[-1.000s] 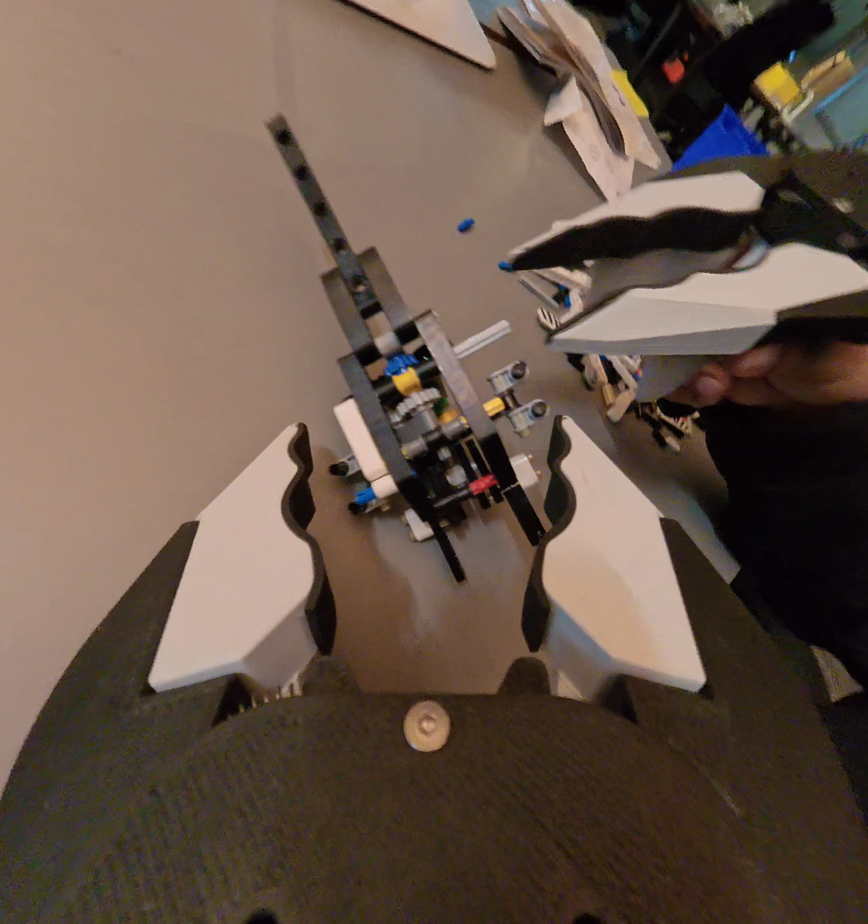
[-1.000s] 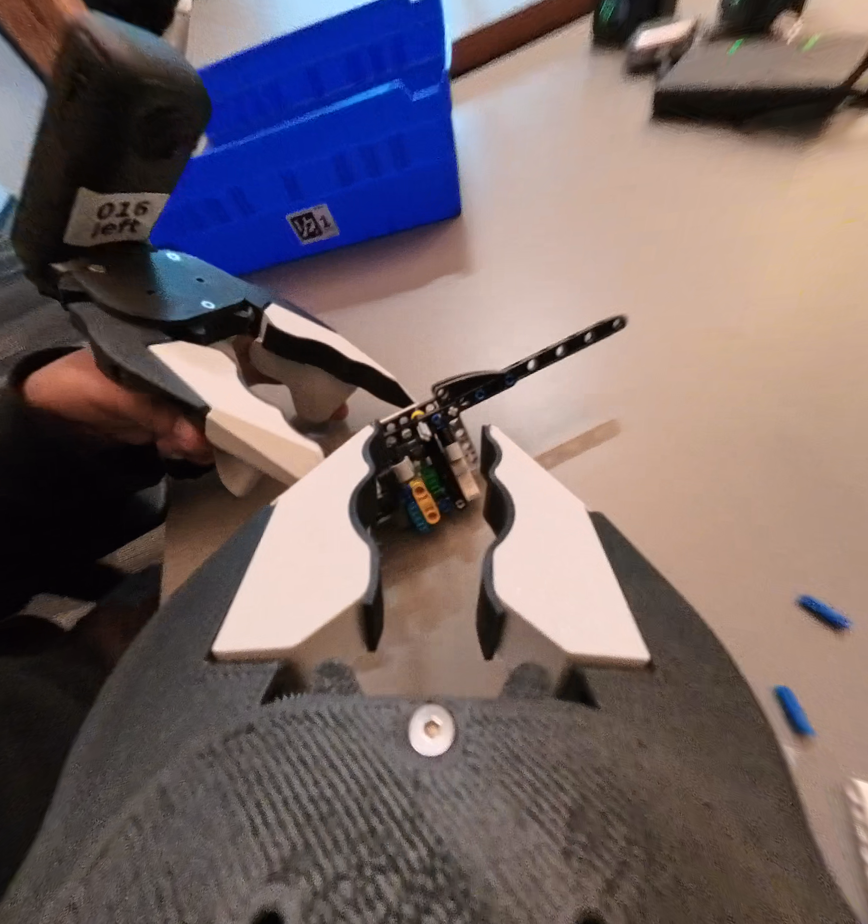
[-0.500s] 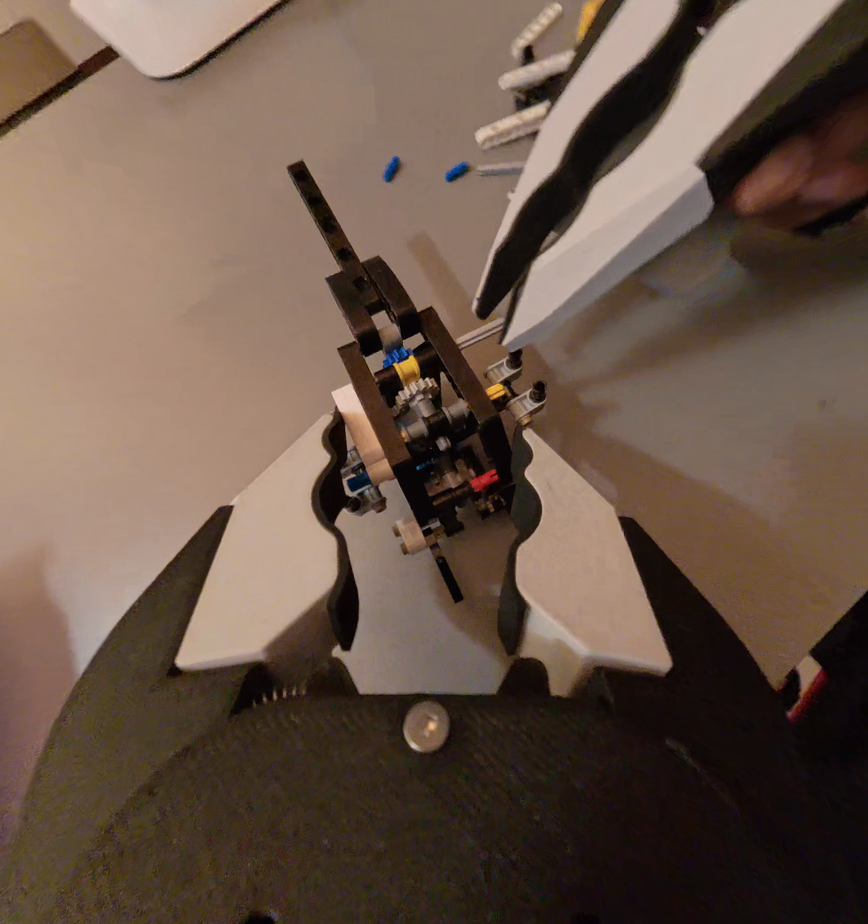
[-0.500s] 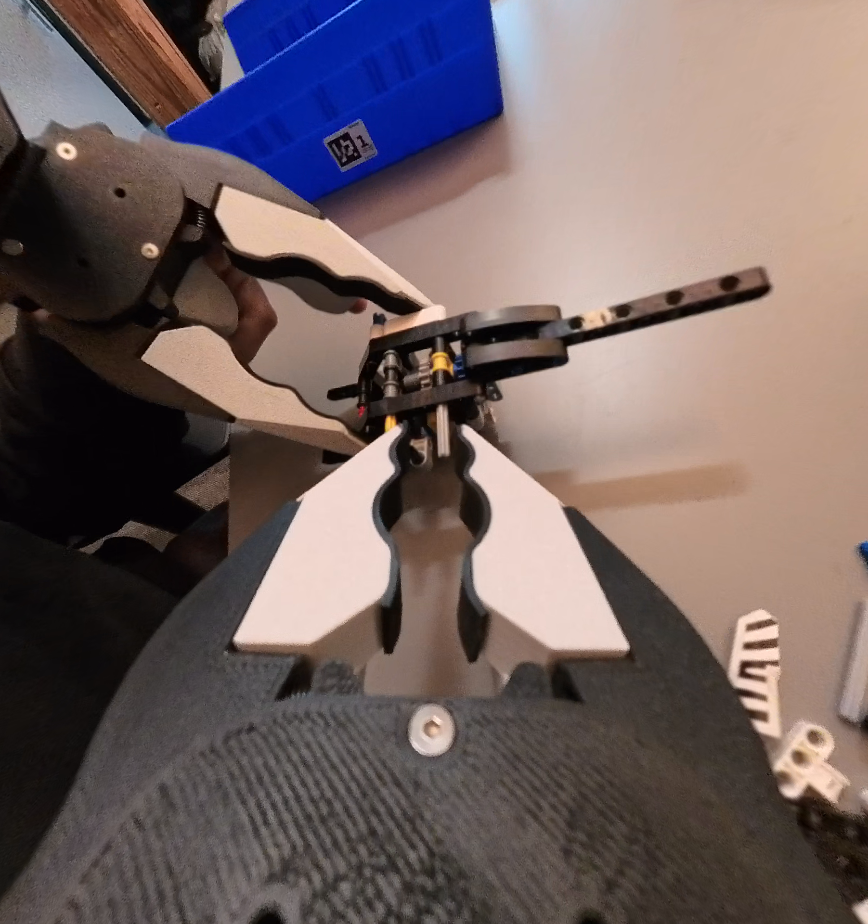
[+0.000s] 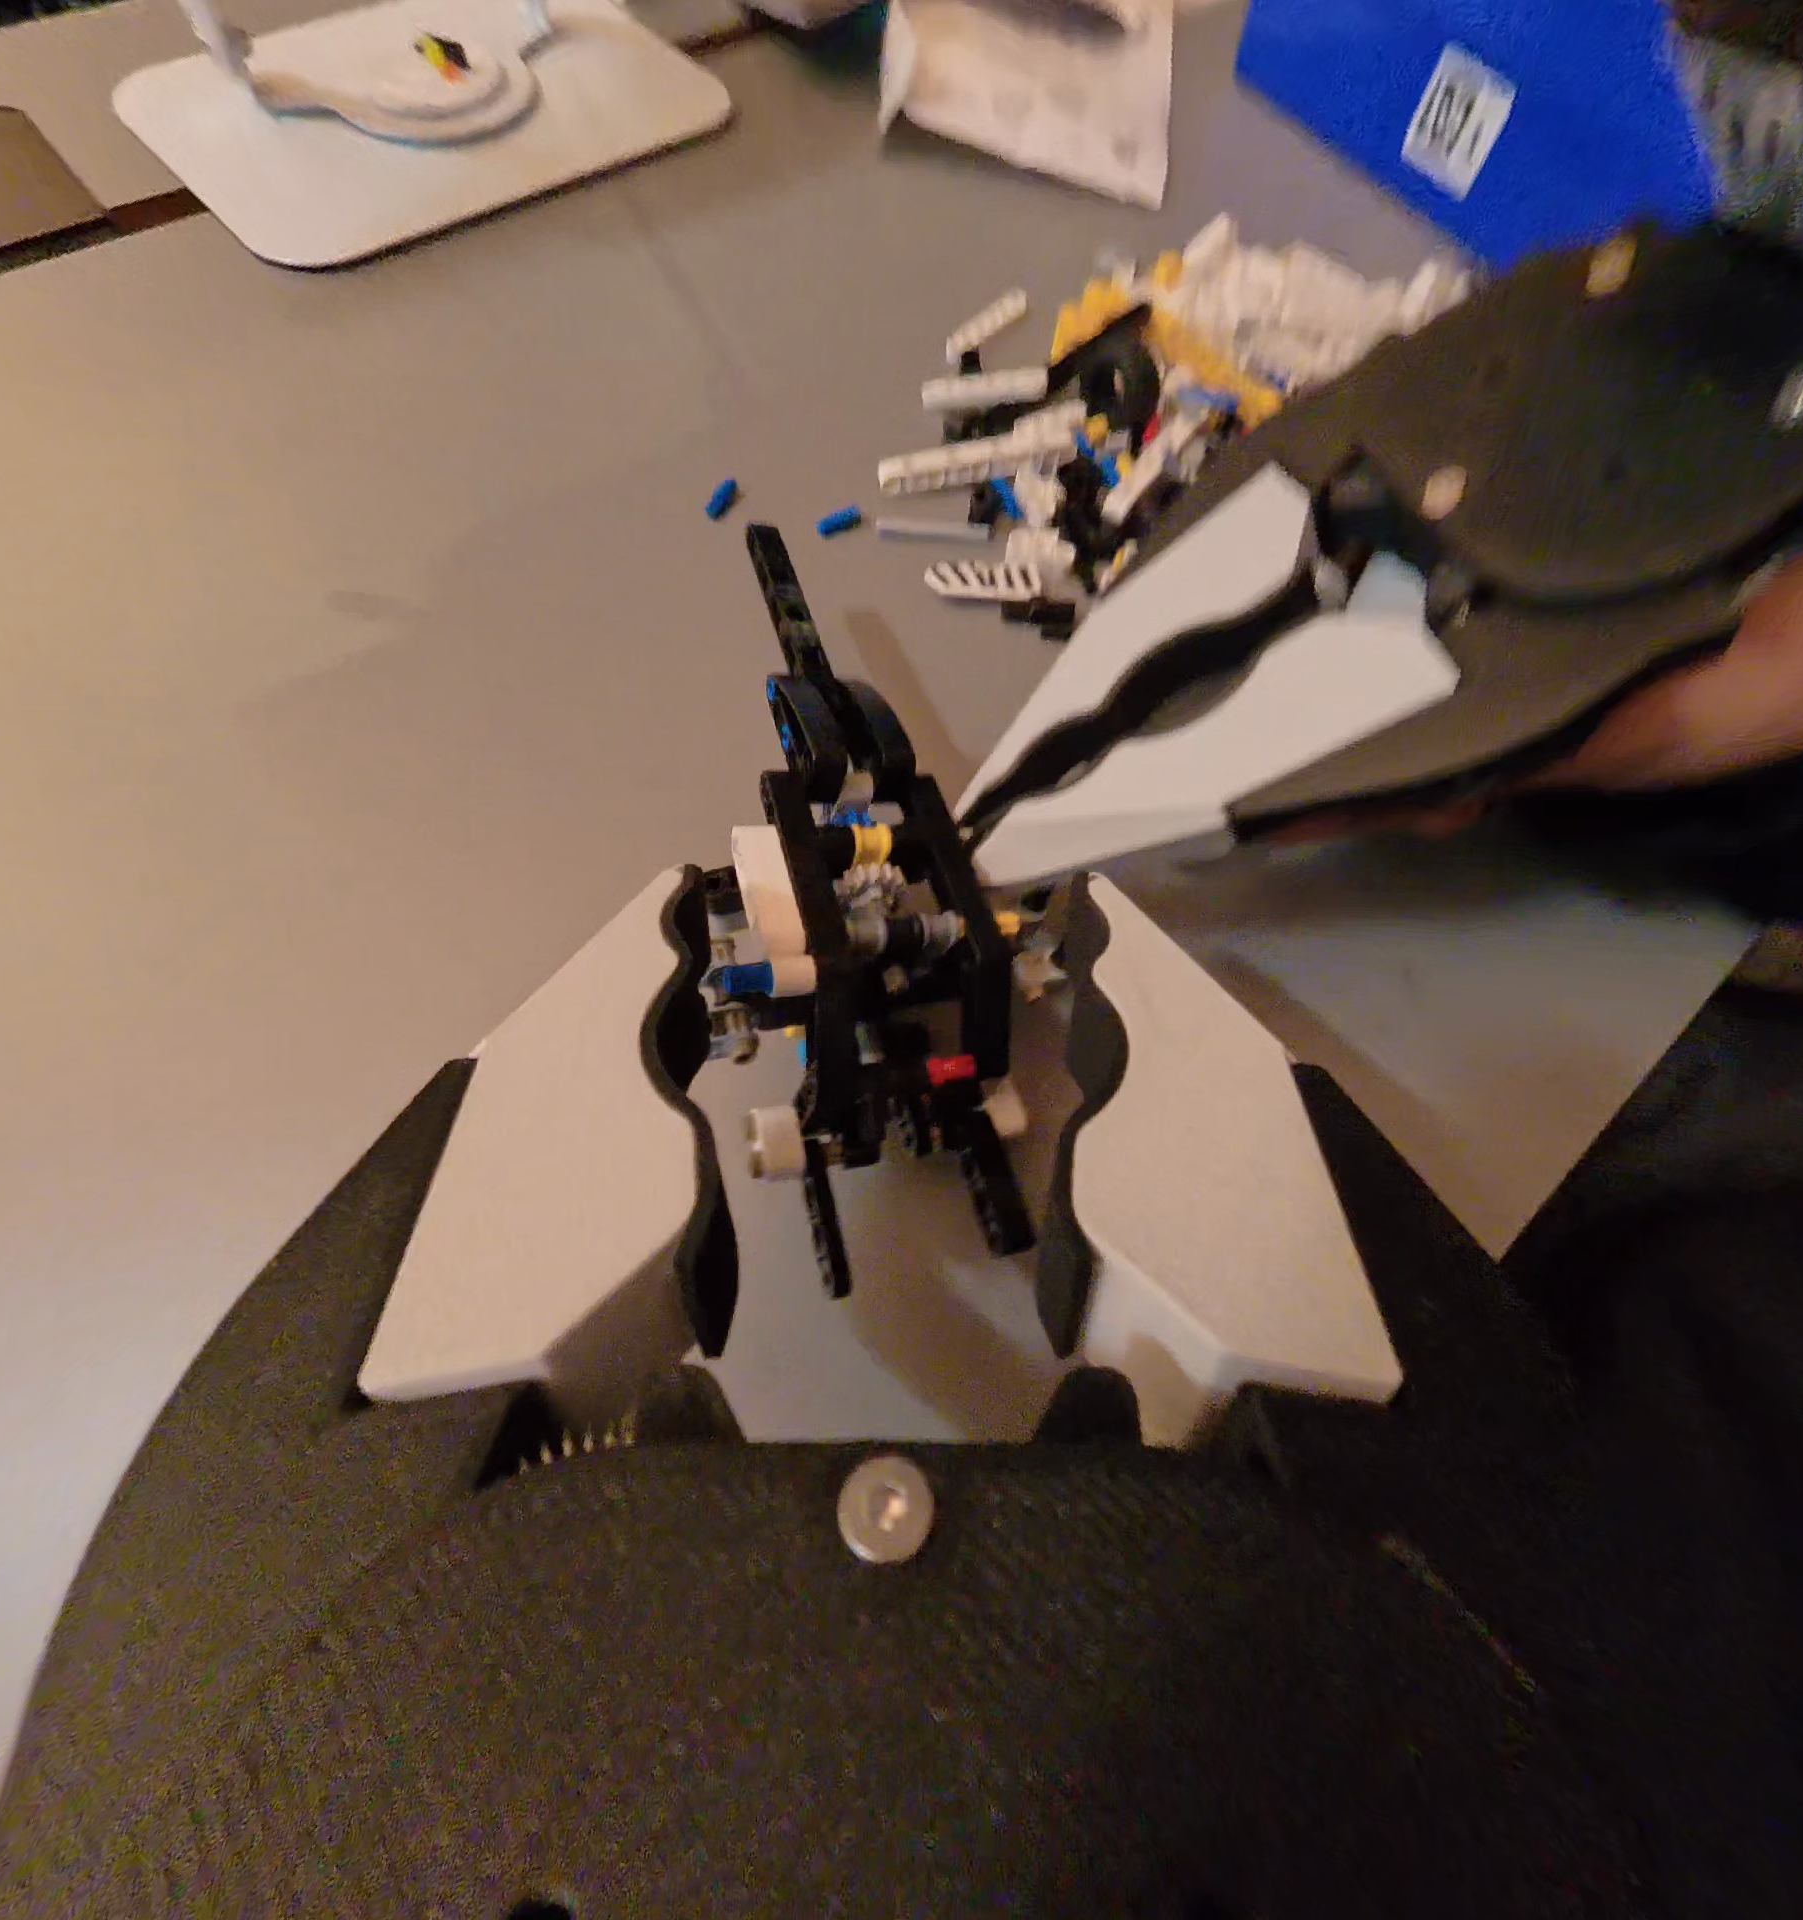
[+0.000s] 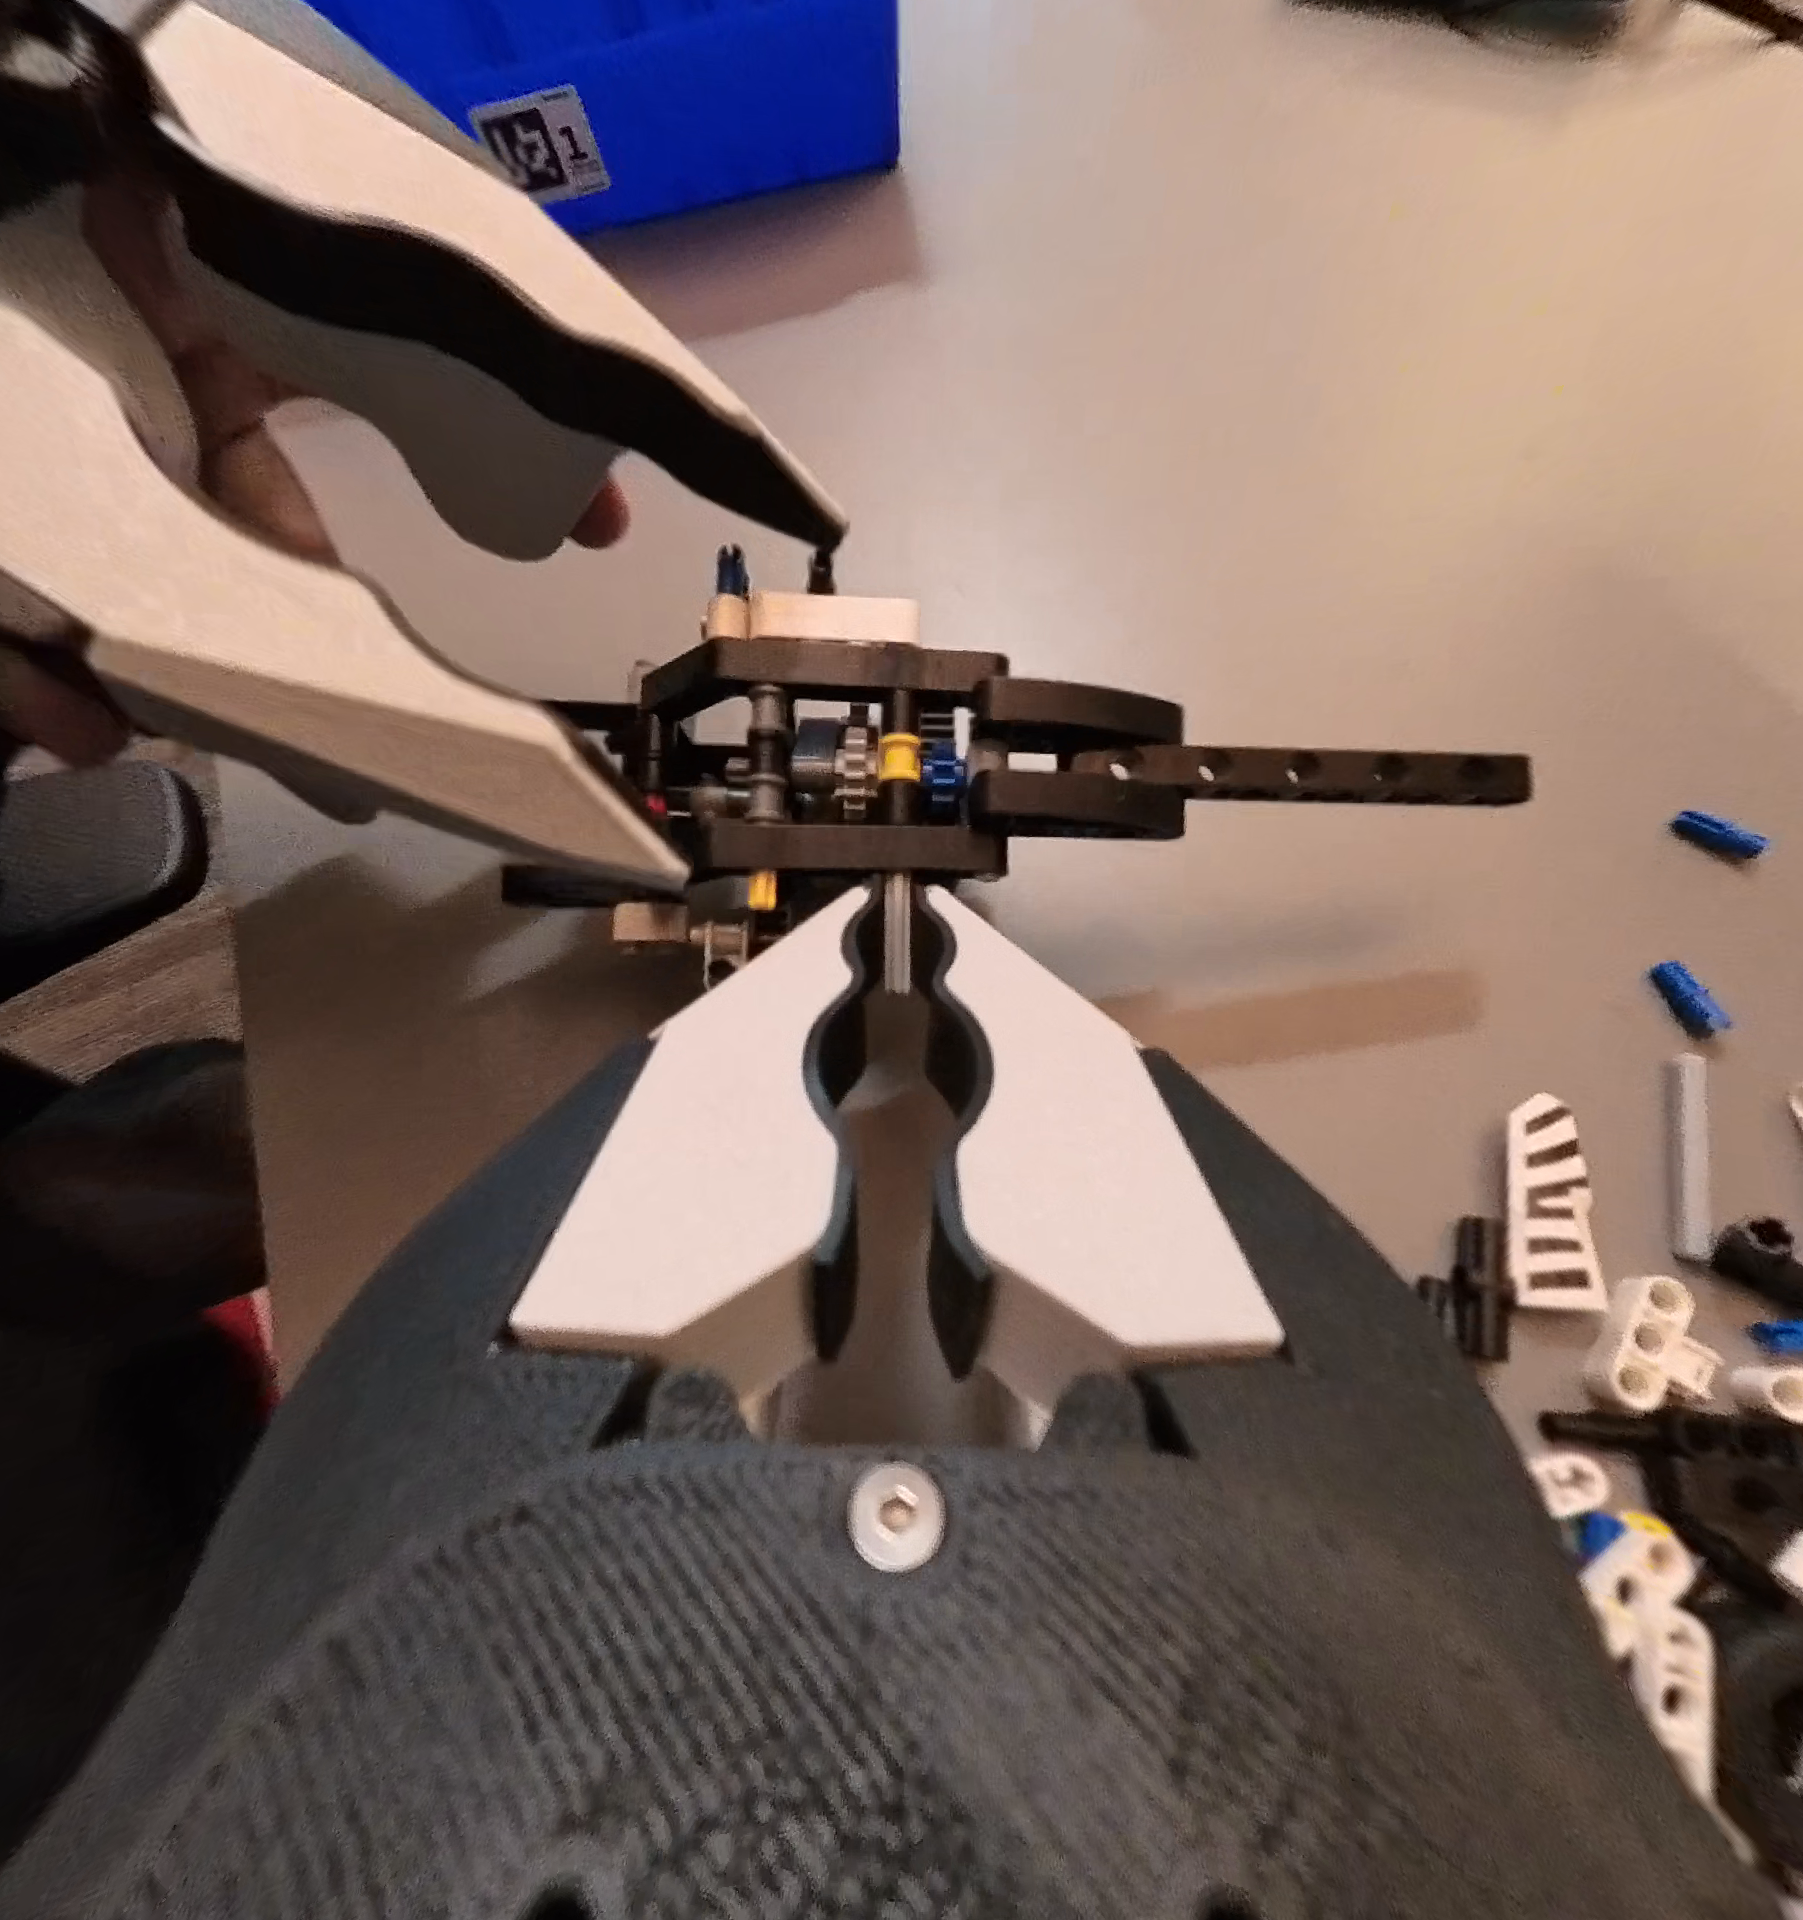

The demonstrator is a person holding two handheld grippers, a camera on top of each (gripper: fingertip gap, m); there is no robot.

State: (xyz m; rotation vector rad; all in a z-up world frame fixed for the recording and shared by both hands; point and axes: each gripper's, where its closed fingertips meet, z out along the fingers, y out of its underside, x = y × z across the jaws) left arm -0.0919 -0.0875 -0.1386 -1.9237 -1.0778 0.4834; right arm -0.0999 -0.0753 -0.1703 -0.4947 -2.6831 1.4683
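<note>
Two hand-held grippers meet at one black toy-brick model (image 5: 881, 977) above a grey table (image 5: 305, 644). The left gripper (image 5: 881, 904) has its jaws spread wide around the model's frame, one pad on each side, clasping it; the left pad touches the pins on that side, and the contact on the right side is blurred. The right gripper (image 6: 899, 920) comes in from the side, its jaws clenched on one thin grey axle (image 6: 899, 940) that sticks out of the model's lower black beam. One long black beam with holes (image 6: 1344, 774) juts from the far end of the model. Inside the frame sit one yellow bushing (image 6: 899, 756), one blue gear (image 6: 944, 774) and one grey gear (image 6: 855, 774). Two small blue pins (image 5: 720, 497) lie loose on the table beyond the model. Farther off is one heap of loose white, black and yellow bricks (image 5: 1136, 416), one blue bin (image 5: 1479, 114), one sheet of paper (image 5: 1032, 94) and one white stand base (image 5: 419, 135). A hand (image 6: 242, 447) shows behind the left gripper's fingers.
</note>
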